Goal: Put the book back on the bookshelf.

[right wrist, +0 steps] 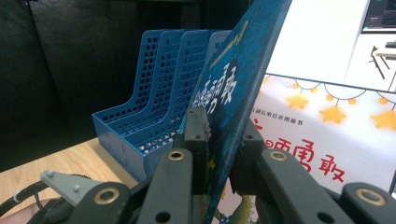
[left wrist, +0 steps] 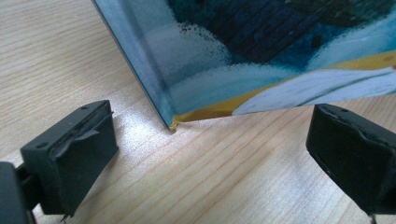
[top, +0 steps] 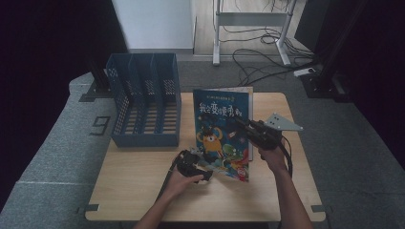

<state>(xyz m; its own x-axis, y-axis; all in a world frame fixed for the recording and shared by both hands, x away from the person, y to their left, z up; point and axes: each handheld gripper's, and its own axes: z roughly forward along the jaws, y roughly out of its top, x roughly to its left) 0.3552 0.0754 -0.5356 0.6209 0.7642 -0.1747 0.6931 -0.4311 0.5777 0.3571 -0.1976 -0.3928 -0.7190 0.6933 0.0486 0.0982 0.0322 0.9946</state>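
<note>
- In the high view, two forearms come in from the bottom edge onto the pale wooden worktop (top: 138, 191).
- The left tongs (top: 204, 167) sit low in the middle of the frame, at the lower left corner of the blue picture book (top: 222, 131). In the left gripper view they stand wide open, one black jaw at the lower left and one at the lower right, with bare wood between them.
- In that same view the book's corner (left wrist: 173, 122) rests on the worktop just beyond the gap, nearer the left jaw, and touches neither jaw. The cover rises from it toward the upper right of the frame.
- The right tongs (top: 239, 125) reach in from the right of the middle in the high view and are clamped on the book's right edge. In the right gripper view both jaws press on the tilted cover (right wrist: 229, 107) from either side.
- A second book (right wrist: 327, 140), white with yellow stars and red characters, lies flat behind the raised one at the right of the right gripper view.
- Farther back, at the left centre of the high view, the blue file rack (top: 143, 102) stands on the worktop, well apart from both tongs.
- Beyond the worktop, cables (top: 258, 62) trail over the grey floor at the top.
</note>
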